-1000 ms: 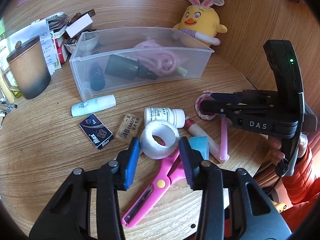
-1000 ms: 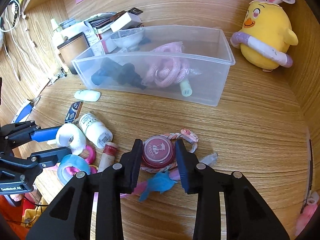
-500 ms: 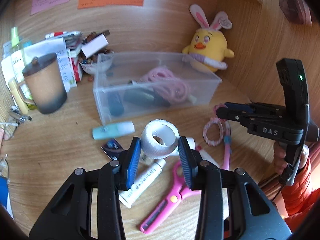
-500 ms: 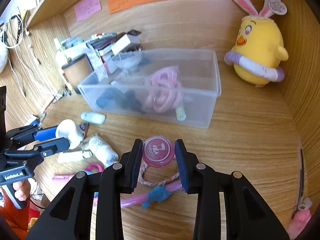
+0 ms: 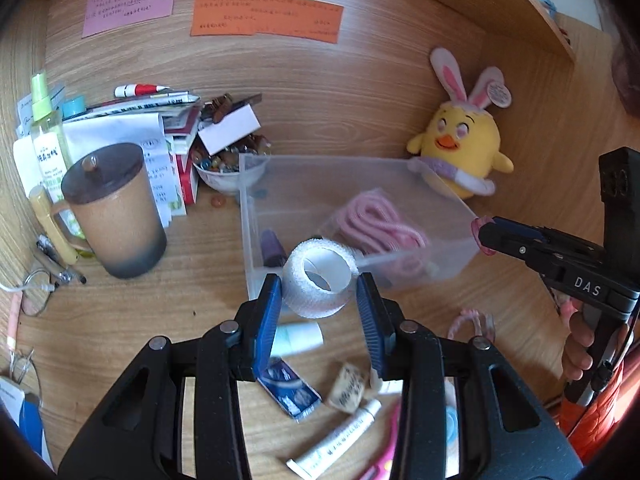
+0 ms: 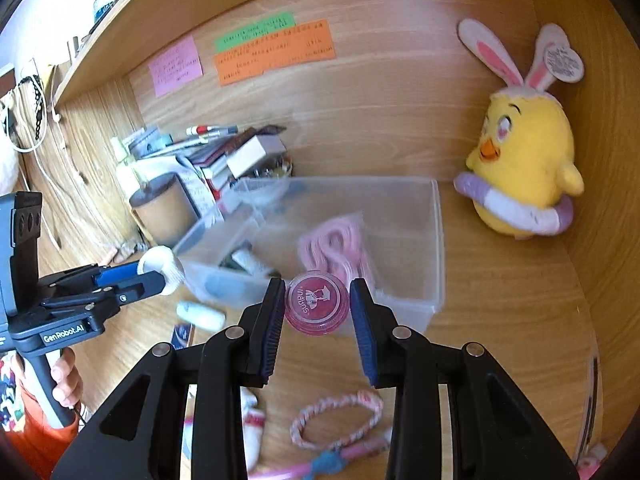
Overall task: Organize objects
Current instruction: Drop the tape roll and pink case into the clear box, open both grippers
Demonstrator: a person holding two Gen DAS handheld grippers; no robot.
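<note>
Plainly, "DAS" marks the right tongs (image 5: pixel 486 236), "GenRobot.AI" the left tongs (image 6: pixel 168 276).

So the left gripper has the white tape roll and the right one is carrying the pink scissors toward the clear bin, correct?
Not quite. The right gripper holds a small round pink jar, not scissors, as the right wrist view shows. The left gripper does hold the white tape roll, near the clear bin.
</note>
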